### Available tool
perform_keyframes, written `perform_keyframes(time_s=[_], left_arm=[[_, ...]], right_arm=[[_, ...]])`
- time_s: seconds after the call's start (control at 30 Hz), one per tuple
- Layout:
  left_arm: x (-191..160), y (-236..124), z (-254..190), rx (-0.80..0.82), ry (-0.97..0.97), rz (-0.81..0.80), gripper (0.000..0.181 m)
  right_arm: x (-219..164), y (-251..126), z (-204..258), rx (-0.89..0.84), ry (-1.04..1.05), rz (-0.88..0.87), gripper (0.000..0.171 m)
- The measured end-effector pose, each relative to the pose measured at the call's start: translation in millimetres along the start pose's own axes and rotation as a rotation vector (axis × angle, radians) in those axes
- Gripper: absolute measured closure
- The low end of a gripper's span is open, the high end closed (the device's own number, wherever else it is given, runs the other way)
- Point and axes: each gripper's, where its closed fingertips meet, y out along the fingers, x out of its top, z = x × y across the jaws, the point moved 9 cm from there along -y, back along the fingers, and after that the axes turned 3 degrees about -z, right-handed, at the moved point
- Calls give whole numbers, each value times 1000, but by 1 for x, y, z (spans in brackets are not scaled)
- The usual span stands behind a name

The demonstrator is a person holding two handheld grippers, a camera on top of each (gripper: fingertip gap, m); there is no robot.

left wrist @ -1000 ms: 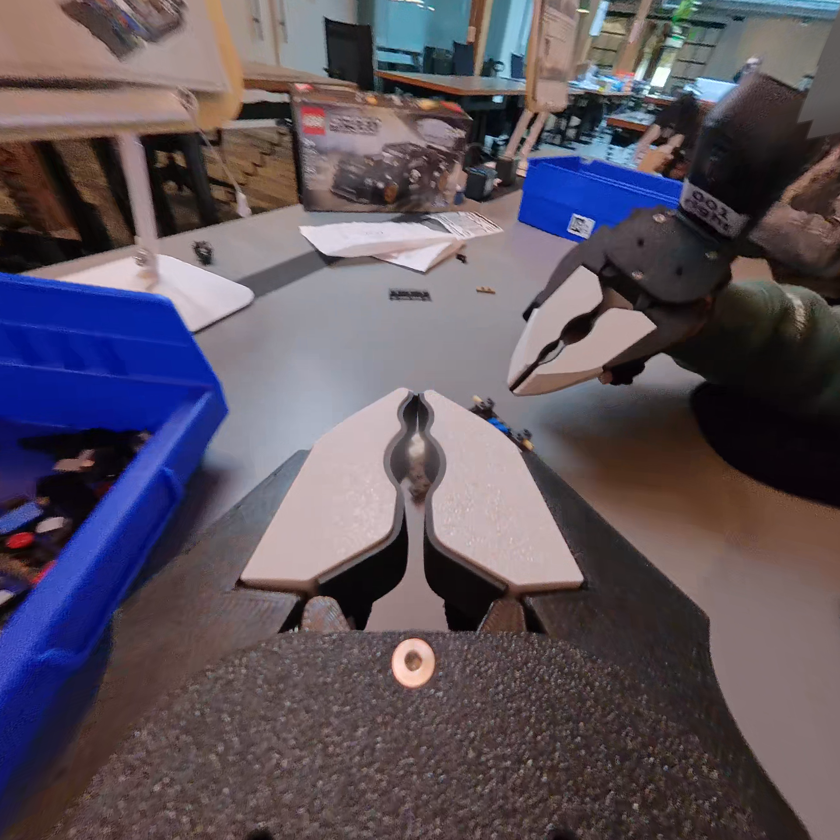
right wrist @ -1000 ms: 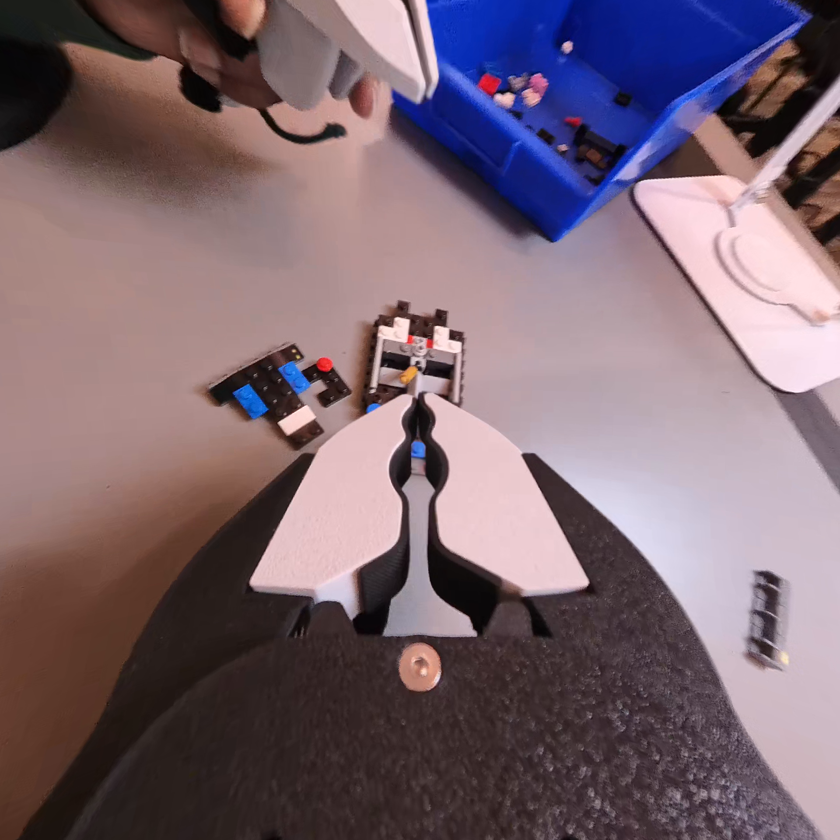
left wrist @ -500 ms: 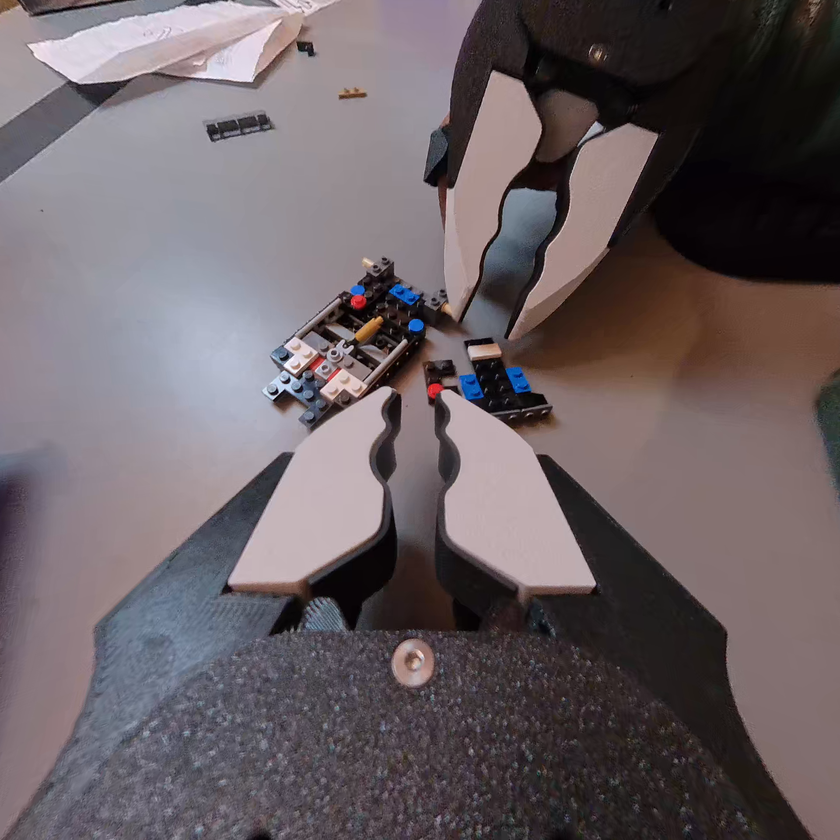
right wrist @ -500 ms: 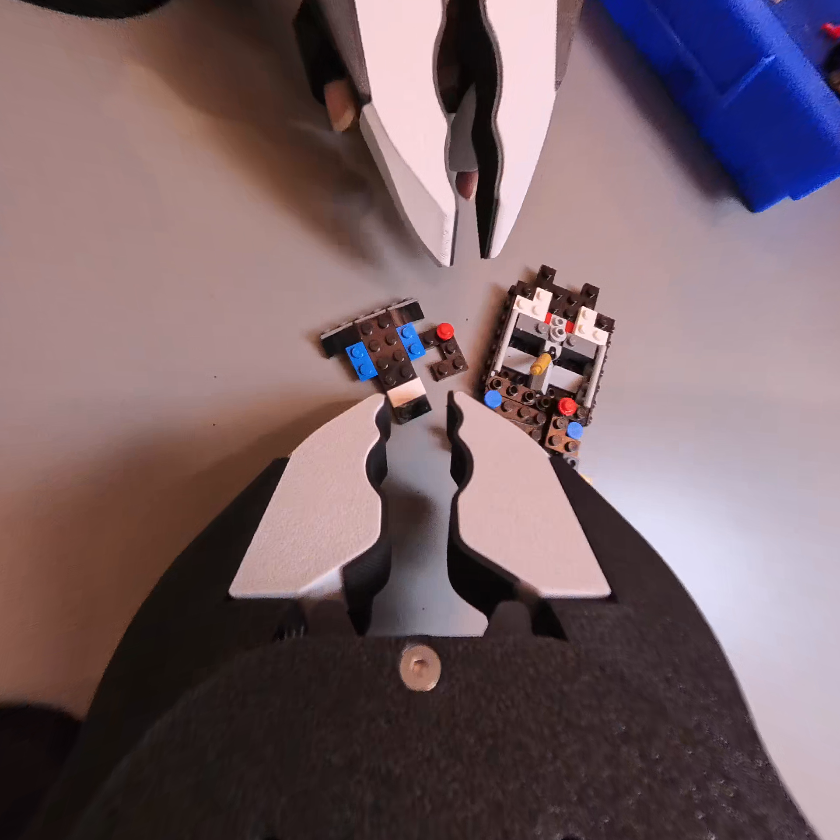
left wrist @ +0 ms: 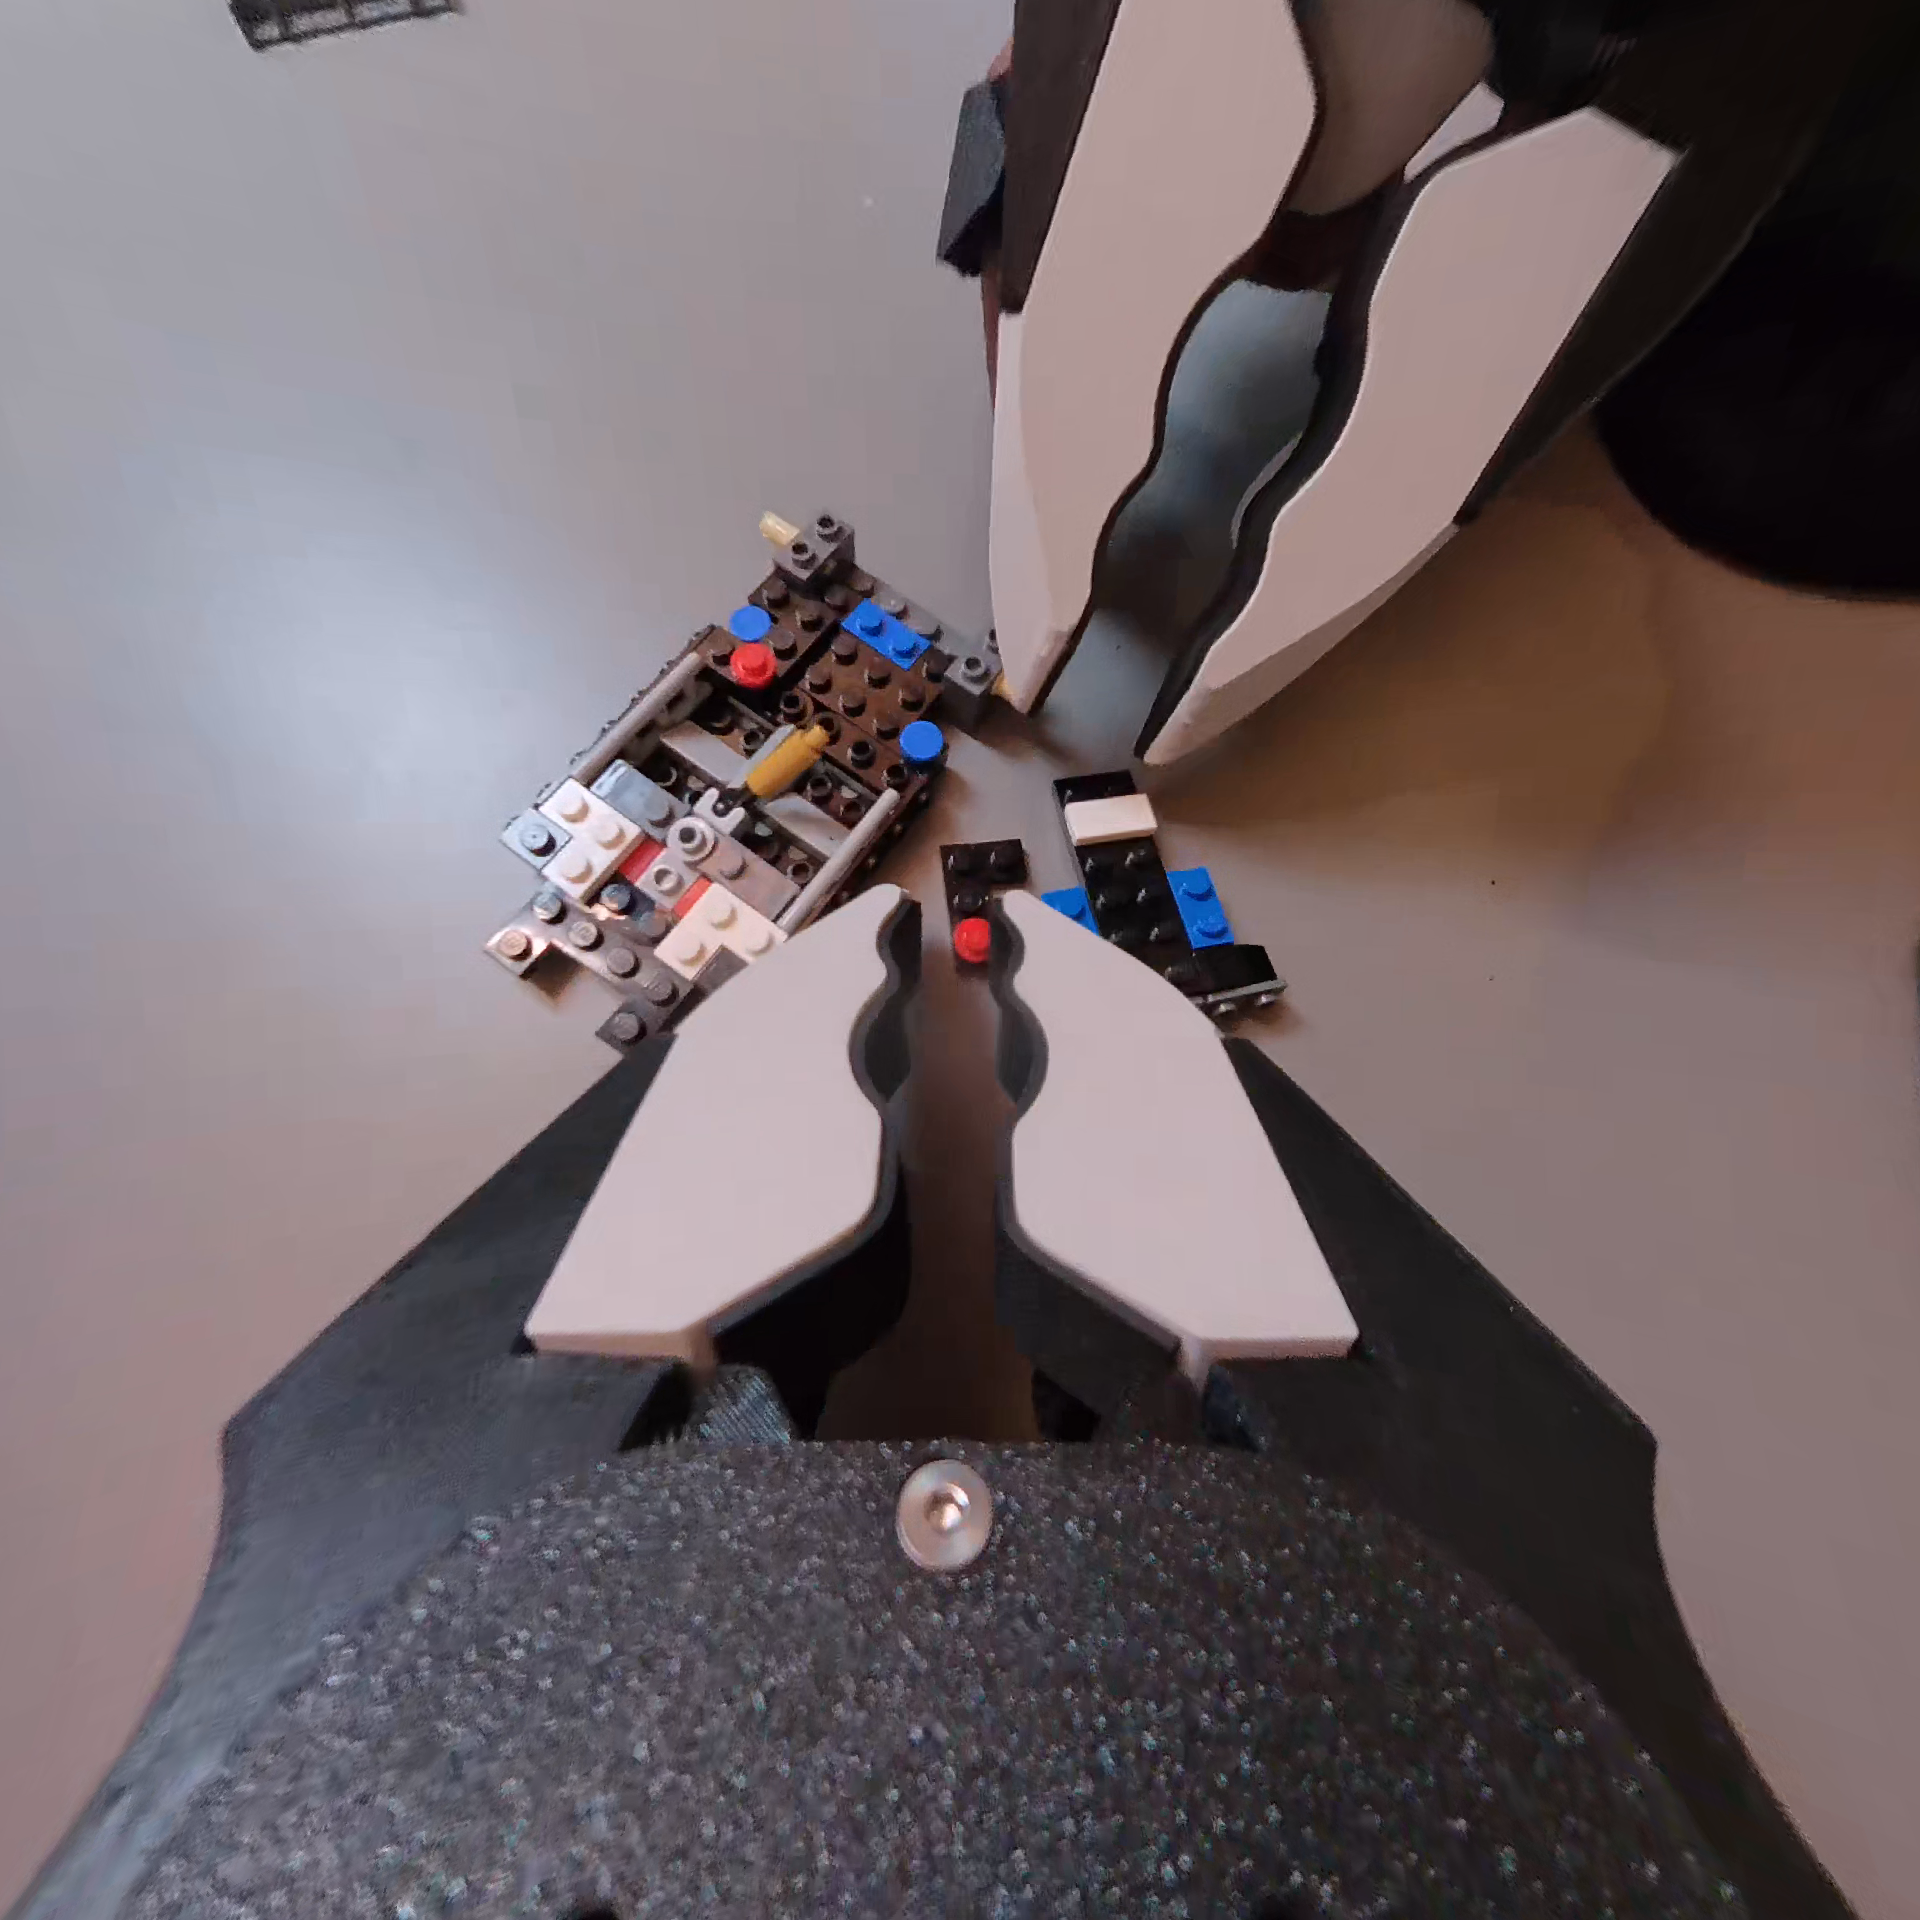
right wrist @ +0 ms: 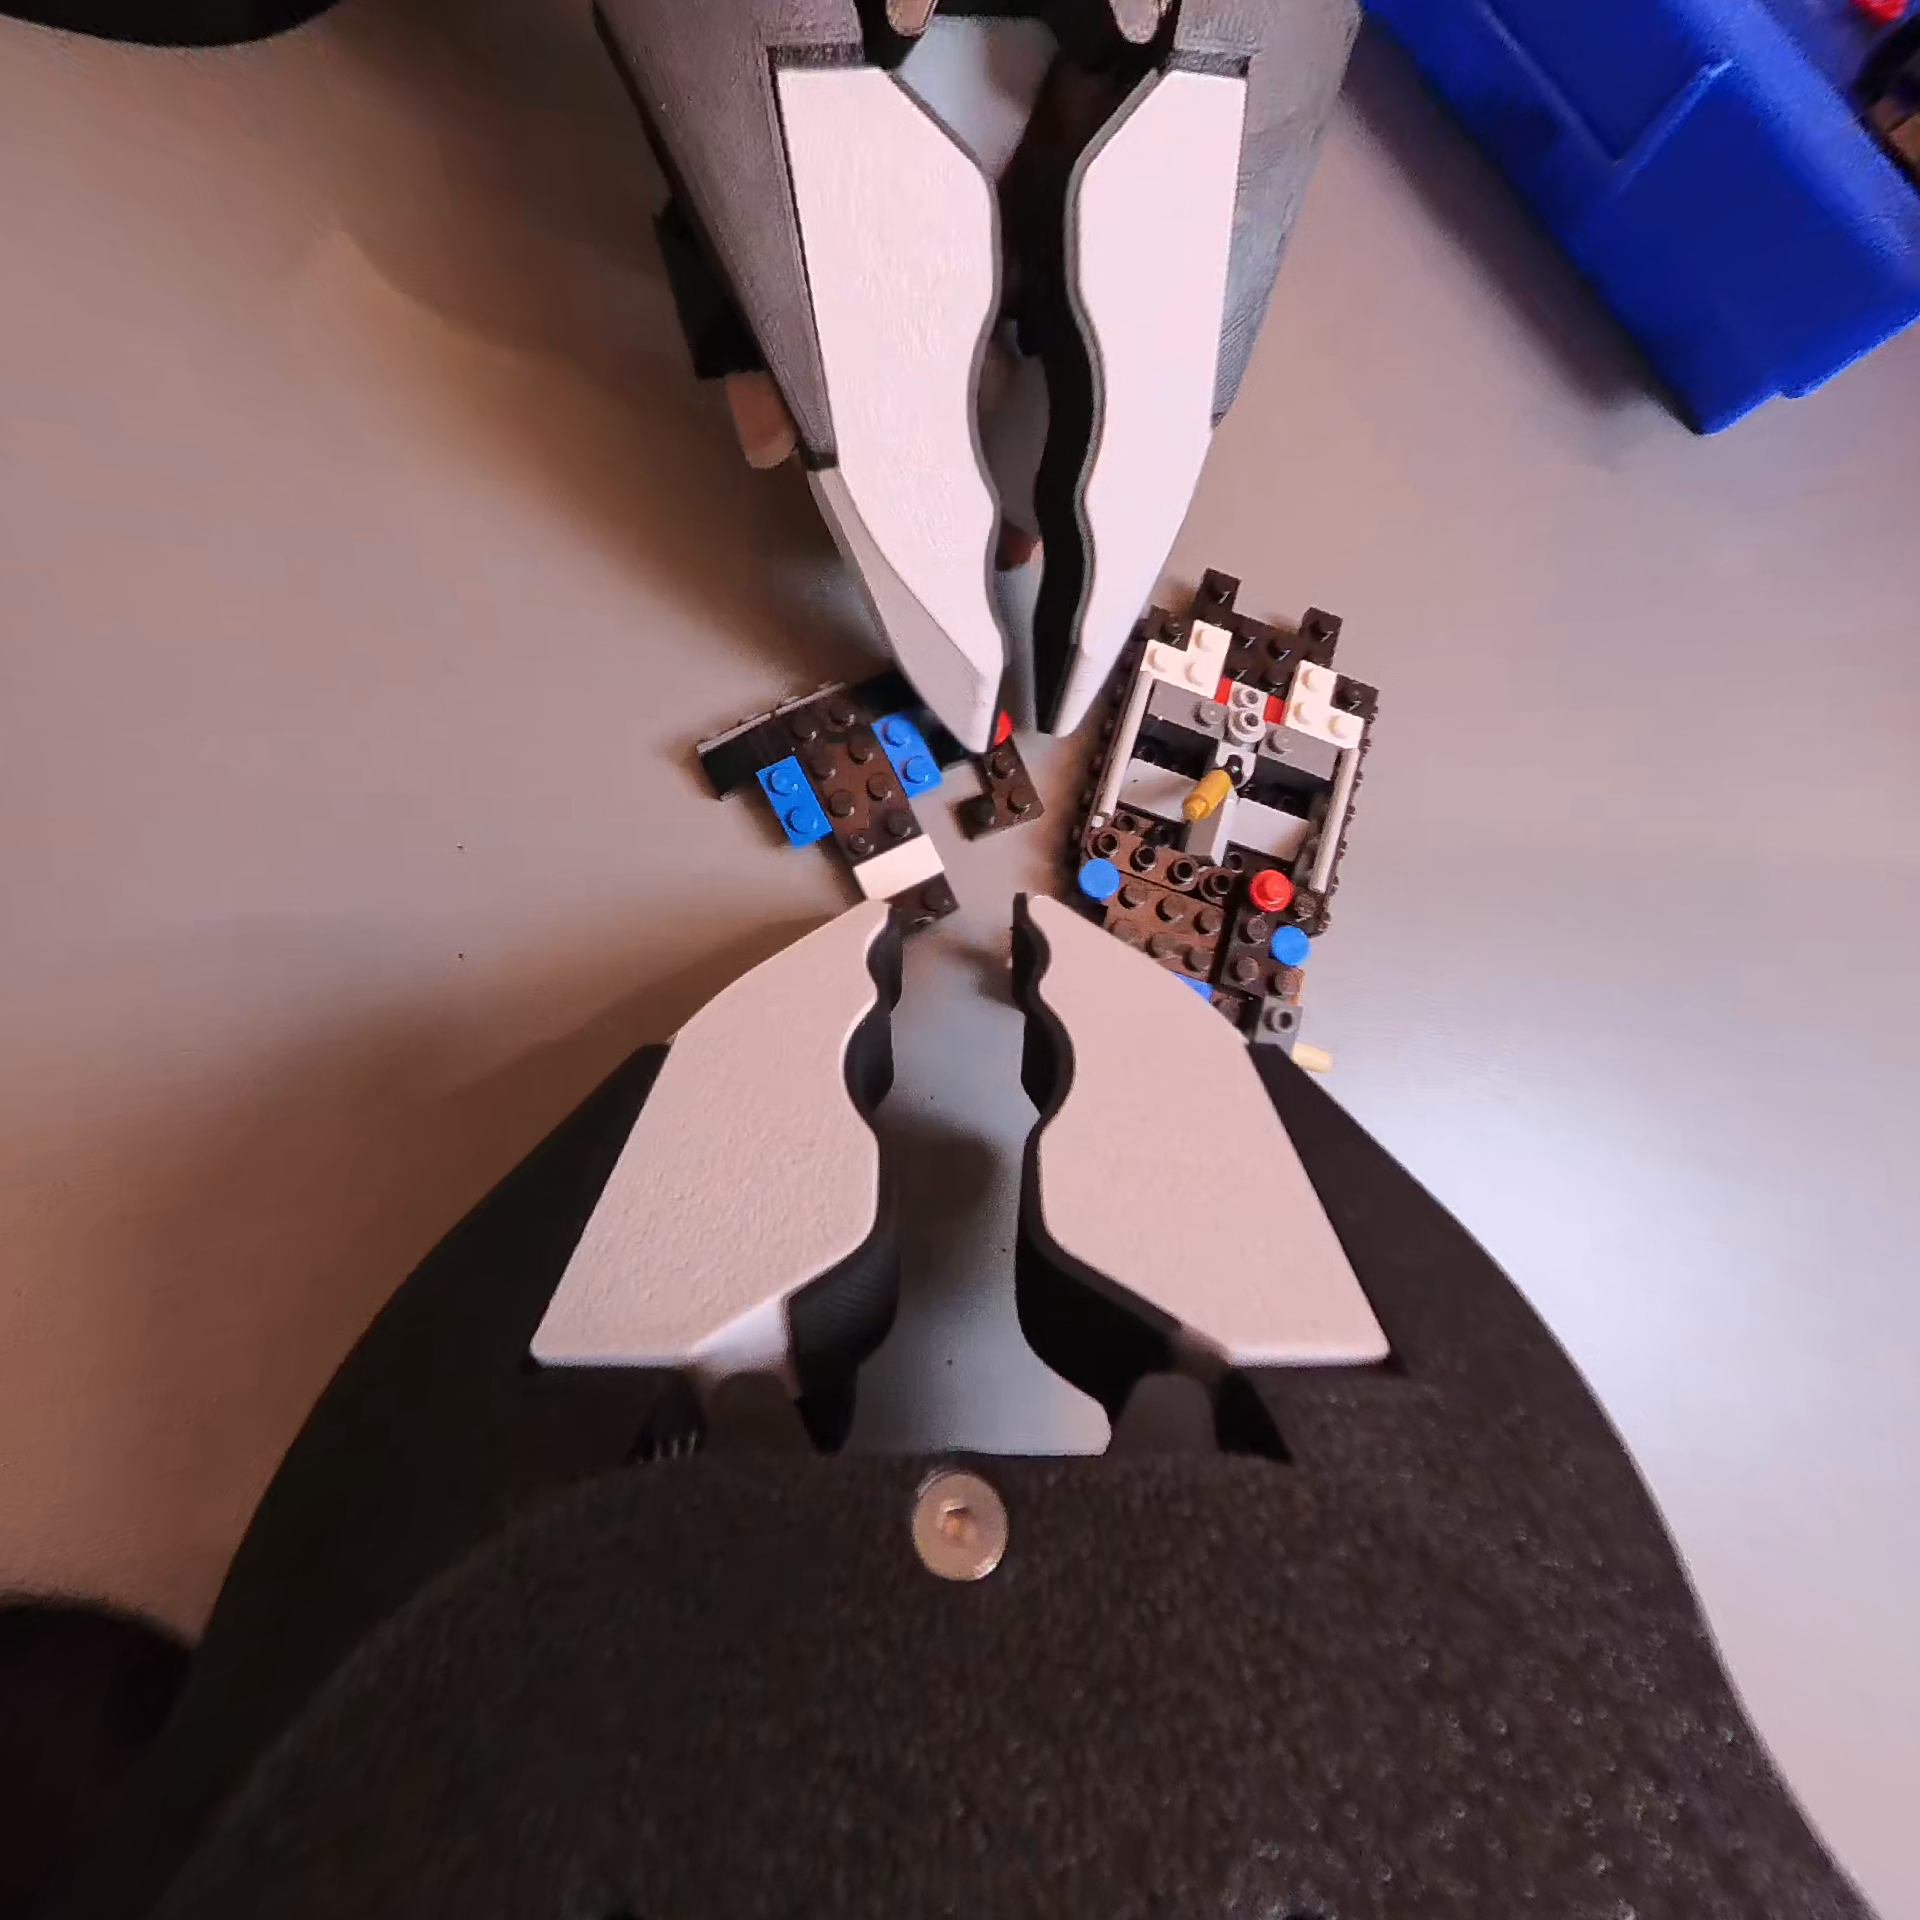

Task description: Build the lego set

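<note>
Seemingly touching nothing, both the left gripper and right gripper hang parted over the small brick plate.

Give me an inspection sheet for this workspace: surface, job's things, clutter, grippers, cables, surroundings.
Surface: grey table, no spills seen.
Job's things: large brick assembly lying flat; small black-and-blue plate assembly beside it, apart; L-shaped black piece with red stud between them.
Clutter: dark strip piece at the far edge.
Grippers: left gripper open, over the red stud; right gripper open, empty.
Cables: nothing seen.
Surroundings: blue bin.
</note>
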Motion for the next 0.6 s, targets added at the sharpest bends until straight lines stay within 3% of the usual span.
perform_keyframes(time_s=[0.3, 0.5, 0.6], left_arm=[[2, -2, -5, 111, 125, 88, 181], [5, -21, -5, 80, 109, -101, 181], [-3, -21, -2, 83, 77, -66, 181]], right_arm=[[3, -8, -8, -89, 2, -60, 151], [7, -14, -13, -103, 69, -155, 147], [5, -12, -13, -102, 69, -148, 147]])
